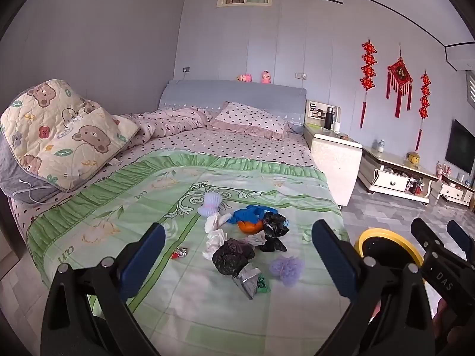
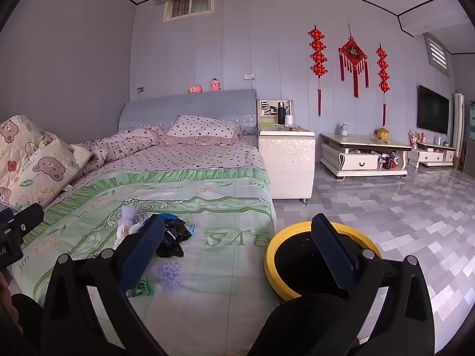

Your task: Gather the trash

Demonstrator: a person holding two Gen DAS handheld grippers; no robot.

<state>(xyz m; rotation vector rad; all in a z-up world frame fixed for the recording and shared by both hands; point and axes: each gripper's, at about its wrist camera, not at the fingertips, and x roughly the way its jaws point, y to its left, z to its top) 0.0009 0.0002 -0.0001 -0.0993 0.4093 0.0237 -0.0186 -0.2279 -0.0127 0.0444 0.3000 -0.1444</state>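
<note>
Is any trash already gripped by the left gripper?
No, the left gripper stands open and empty above the trash pile on the bed.

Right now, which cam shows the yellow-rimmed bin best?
Right wrist: the yellow-rimmed bin shows most of its rim and dark inside, beside the bed. Left wrist catches only an arc of rim behind its own finger.

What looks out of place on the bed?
A pile of trash lies on the green blanket: black bags, crumpled tissues, wrappers and an orange peel. It belongs in the yellow bin beside the bed.
</note>
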